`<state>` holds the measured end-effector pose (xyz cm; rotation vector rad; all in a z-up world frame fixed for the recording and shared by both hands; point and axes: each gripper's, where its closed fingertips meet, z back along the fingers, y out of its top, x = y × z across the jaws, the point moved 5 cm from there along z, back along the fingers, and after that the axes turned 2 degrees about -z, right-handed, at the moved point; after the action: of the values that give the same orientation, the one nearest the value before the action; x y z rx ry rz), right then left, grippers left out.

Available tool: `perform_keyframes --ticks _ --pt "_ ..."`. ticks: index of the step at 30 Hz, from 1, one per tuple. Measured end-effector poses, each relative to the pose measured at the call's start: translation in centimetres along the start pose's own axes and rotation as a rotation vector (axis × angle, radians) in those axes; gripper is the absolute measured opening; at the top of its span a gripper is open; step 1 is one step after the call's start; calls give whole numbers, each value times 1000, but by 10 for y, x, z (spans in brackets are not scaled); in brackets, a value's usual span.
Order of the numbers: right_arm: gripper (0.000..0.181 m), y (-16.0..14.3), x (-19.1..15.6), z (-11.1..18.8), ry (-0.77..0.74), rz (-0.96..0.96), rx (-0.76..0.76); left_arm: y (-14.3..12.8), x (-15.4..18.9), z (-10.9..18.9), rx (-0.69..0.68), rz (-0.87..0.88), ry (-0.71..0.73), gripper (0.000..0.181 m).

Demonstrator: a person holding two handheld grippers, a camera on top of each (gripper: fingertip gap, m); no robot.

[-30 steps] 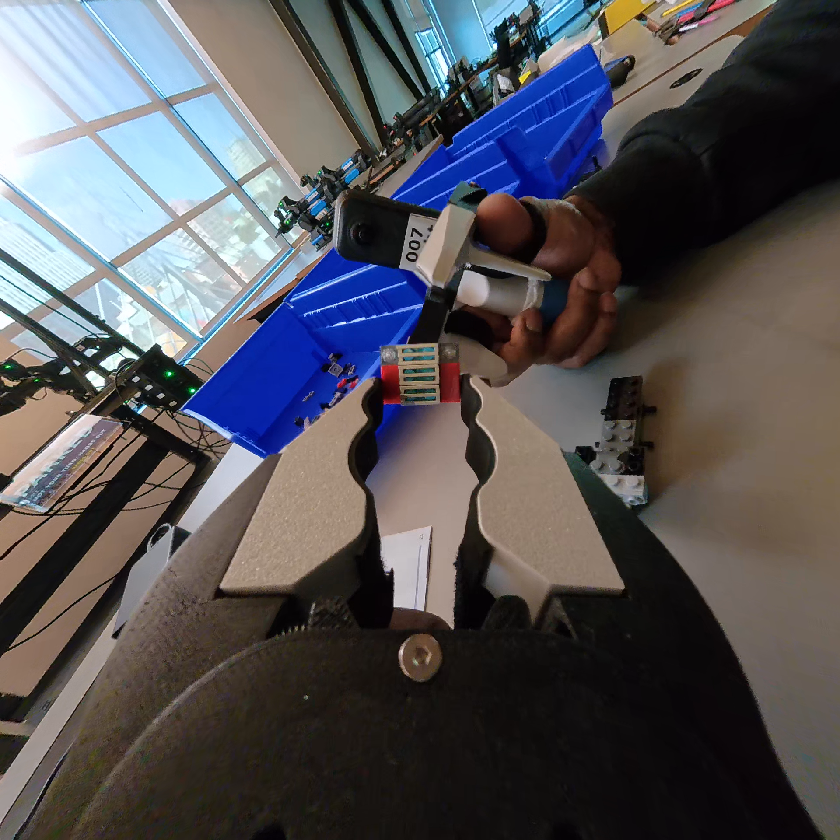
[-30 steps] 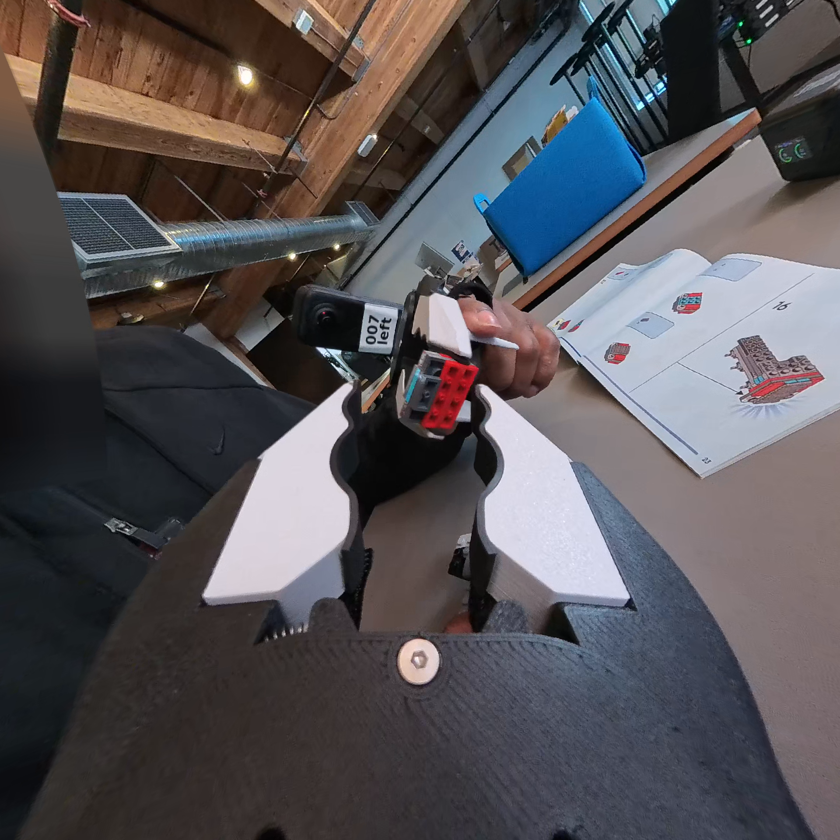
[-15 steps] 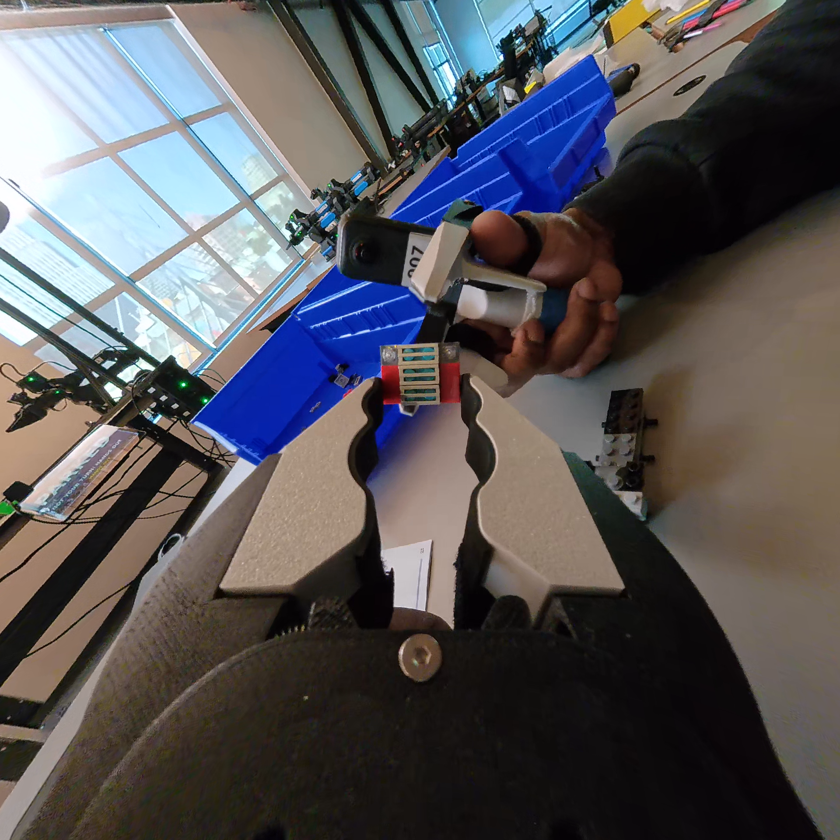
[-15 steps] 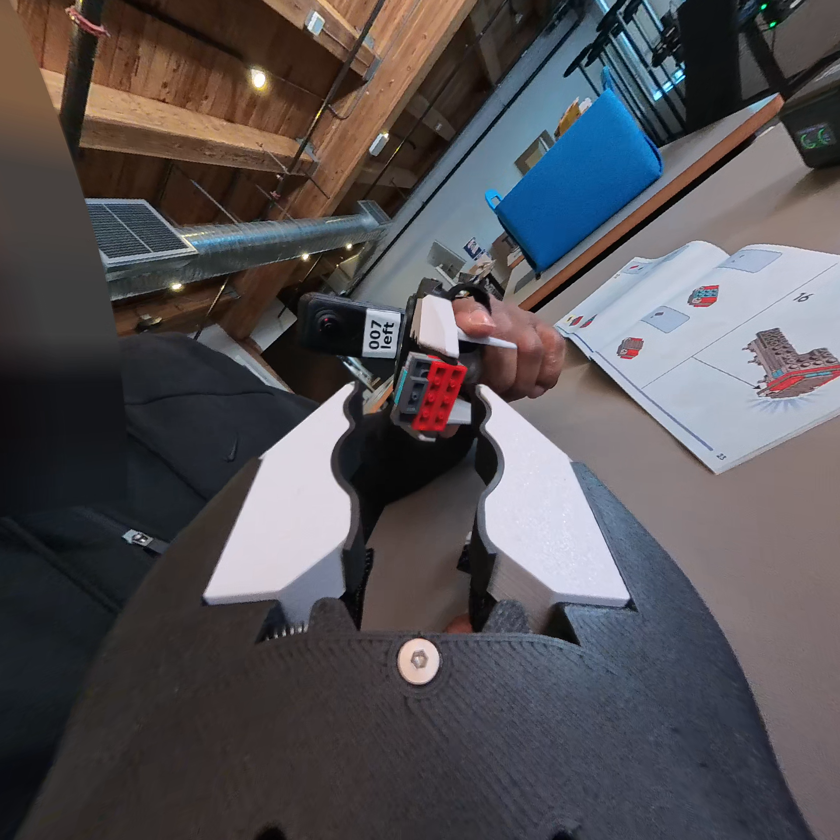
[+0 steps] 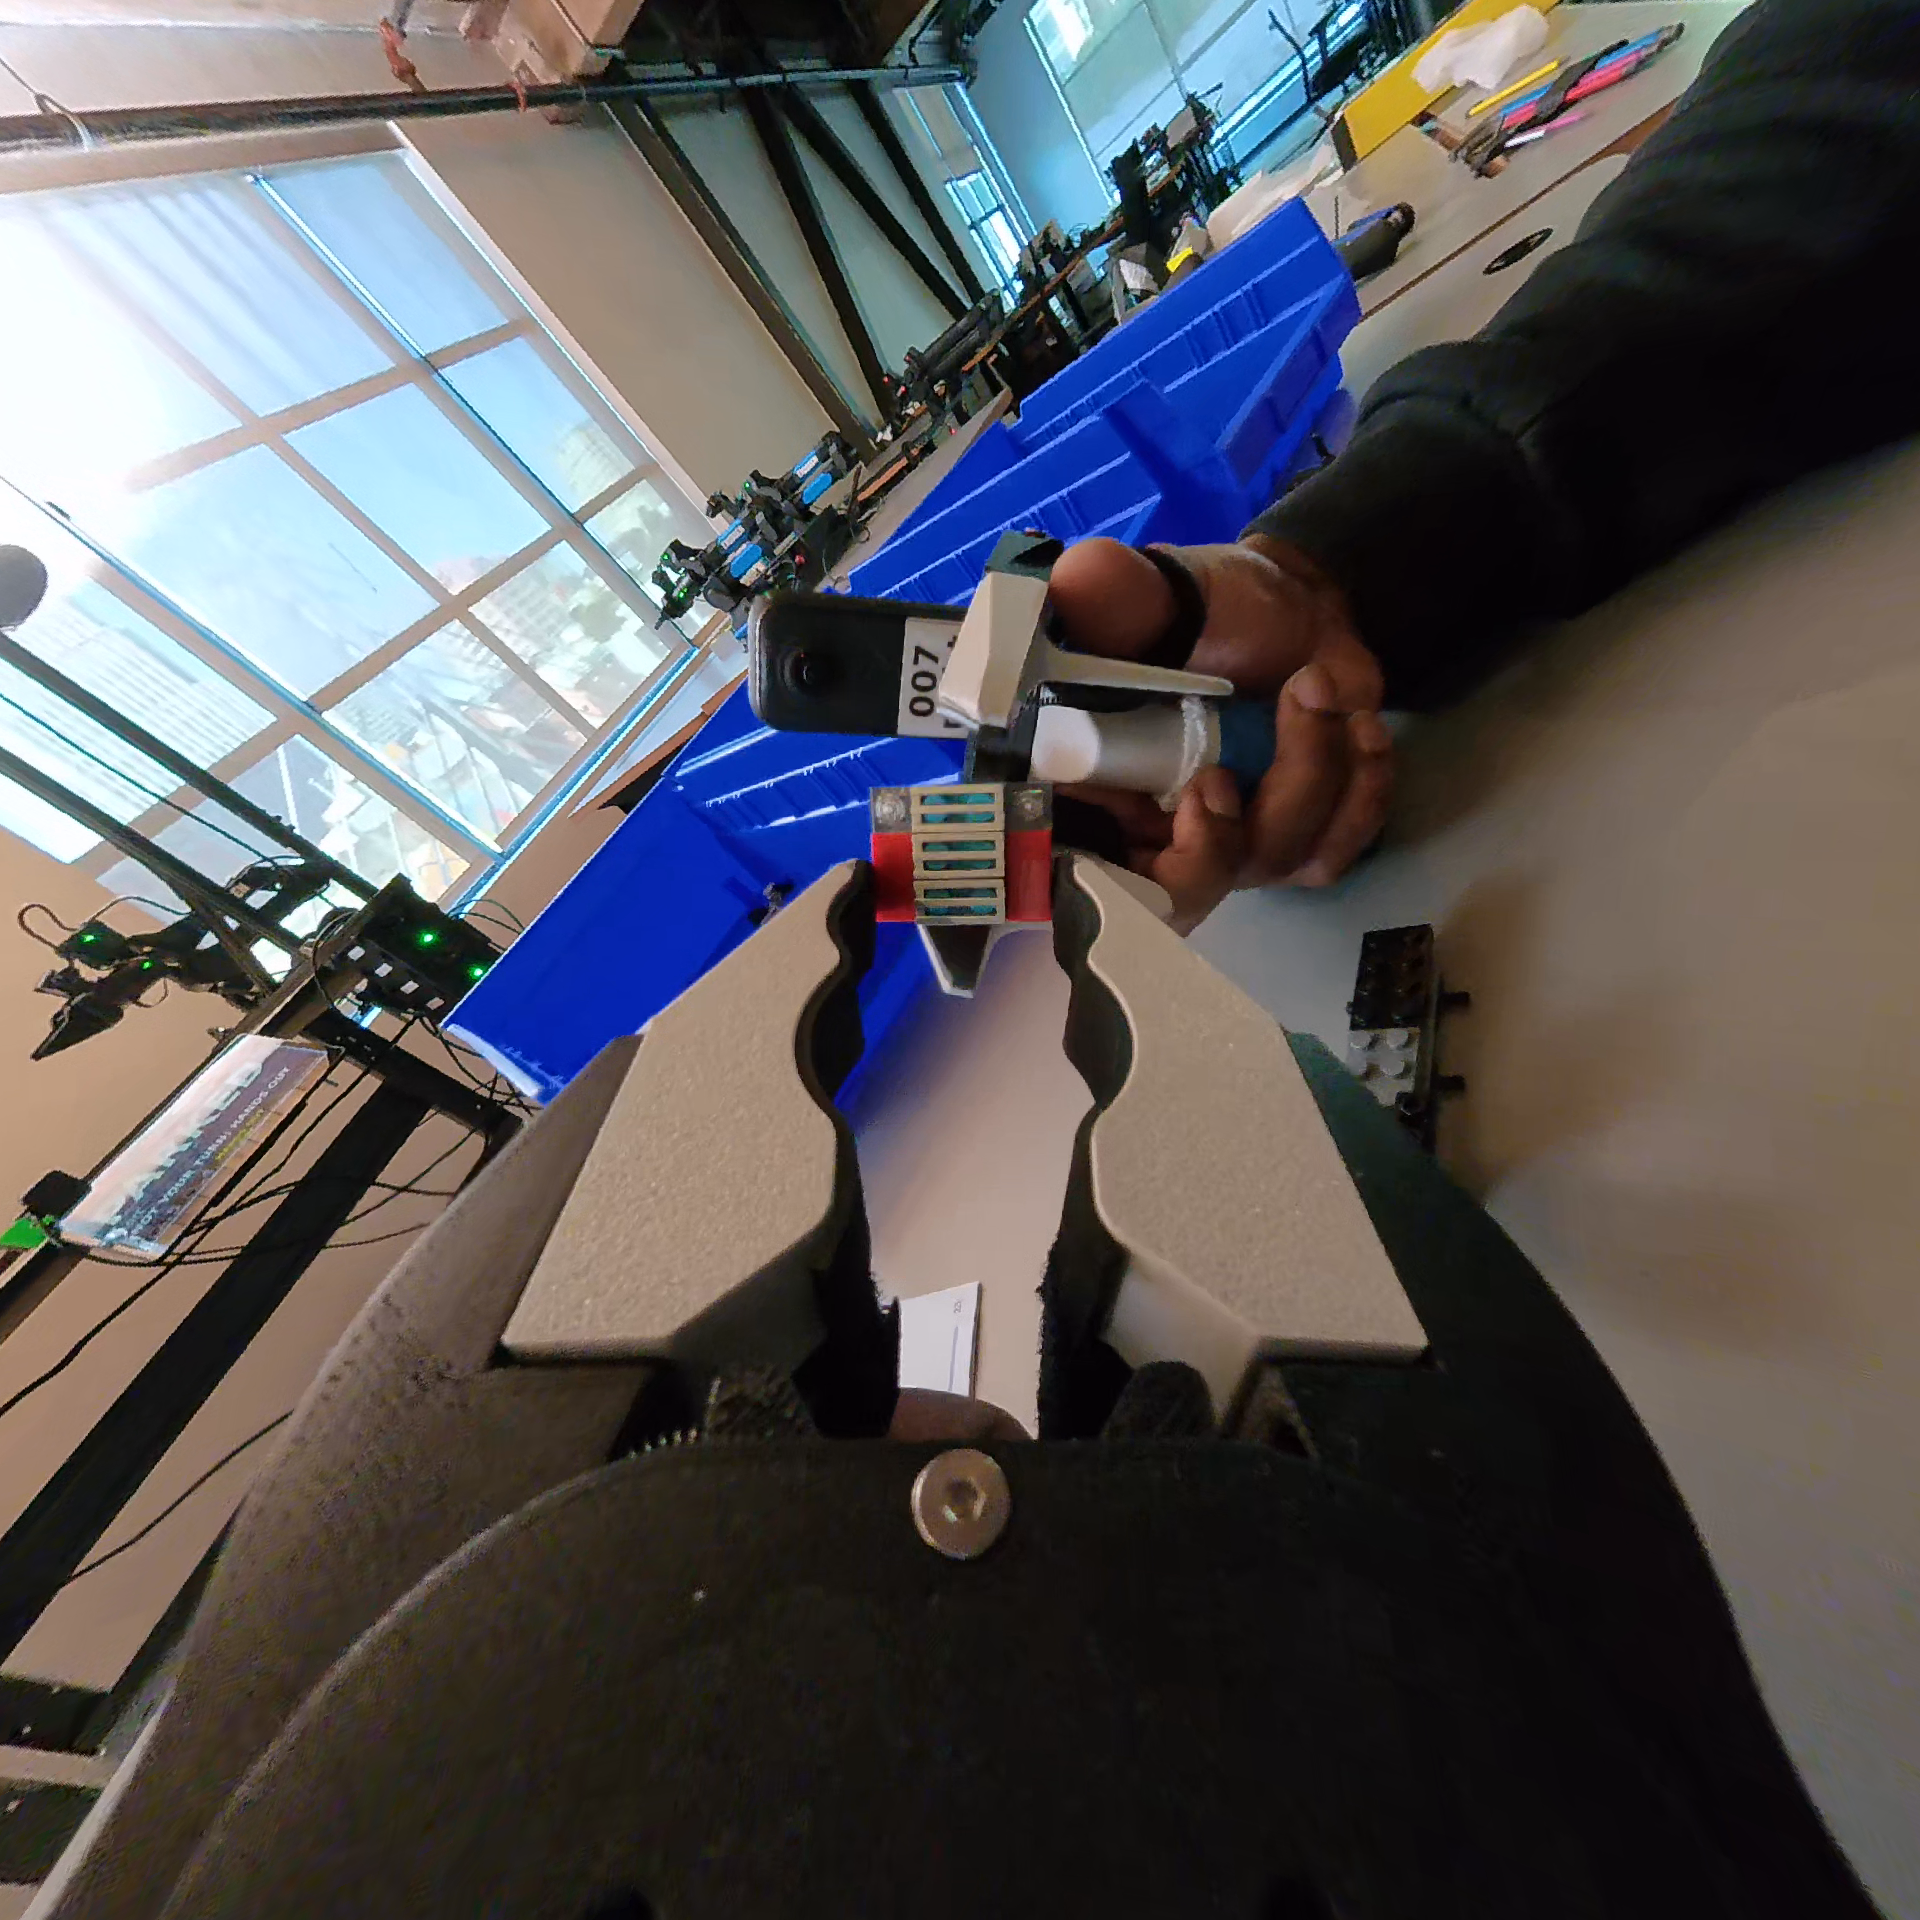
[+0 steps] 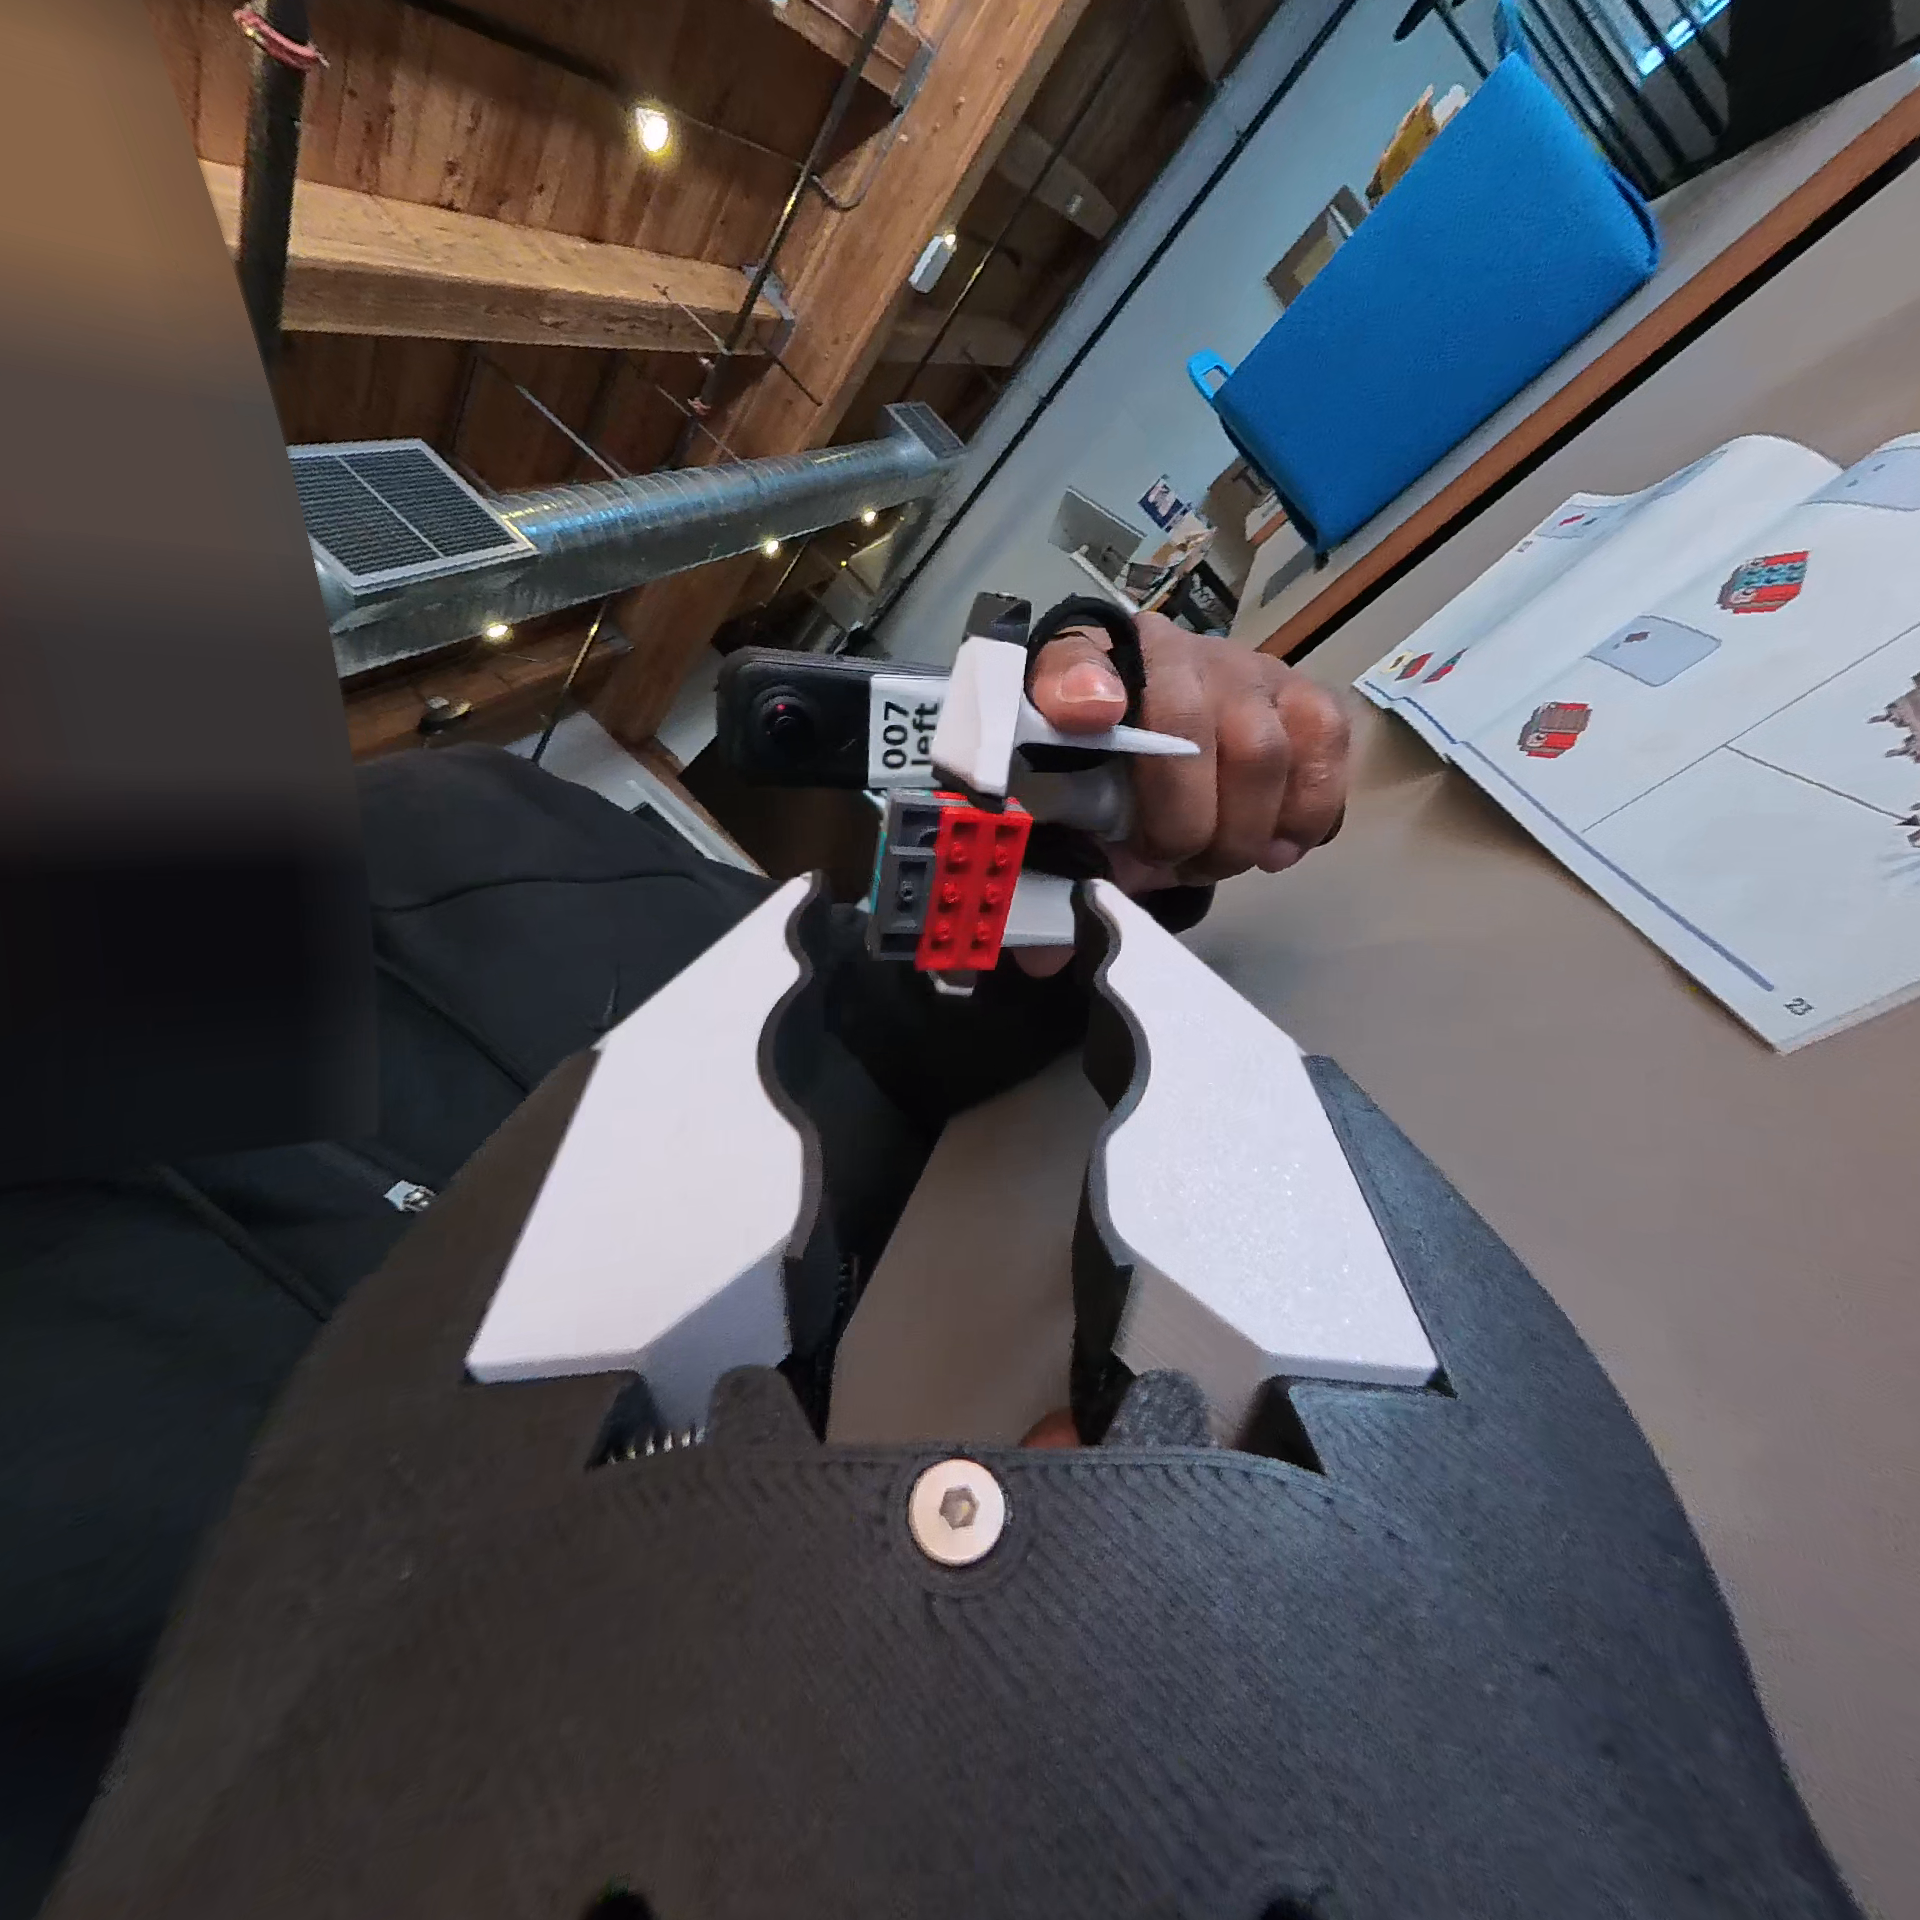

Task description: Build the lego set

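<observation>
A small lego assembly [image 5: 961, 857], red with grey and teal grille parts, is held off the table. My left gripper [image 5: 961, 894] is shut on it, one fingertip on each red side. In the right wrist view the assembly [image 6: 971, 888] shows its red studded face and a dark grey side. My right gripper [image 6: 951, 899] is open, with the assembly level with its tips, in the gap between the fingers. I cannot tell whether it touches them. The two grippers face each other, each held by a hand [image 5: 1268, 769].
A partial black, grey and white lego build [image 5: 1397, 1023] lies on the table at right. Blue bins [image 5: 1091, 457] stand behind. An open instruction booklet [image 6: 1683, 748] lies at right in the right wrist view. A dark sleeve [image 5: 1610, 416] reaches across the table. The grippers are tip to tip, or close to it.
The two grippers have drawn closer together and both views have tilted. The assembly now sits level with my right gripper's tips. My left gripper's grip is unchanged.
</observation>
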<state>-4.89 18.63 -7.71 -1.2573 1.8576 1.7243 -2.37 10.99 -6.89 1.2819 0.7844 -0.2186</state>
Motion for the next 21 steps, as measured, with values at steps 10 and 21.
perform_keyframes --ticks 10,21 --pt "28 -2 -5 -3 43 11 -3 6 4 0 22 -2 -22 37" --pt "25 7 -7 0 -37 188 69 -10 0 0 -49 140 -52 48"
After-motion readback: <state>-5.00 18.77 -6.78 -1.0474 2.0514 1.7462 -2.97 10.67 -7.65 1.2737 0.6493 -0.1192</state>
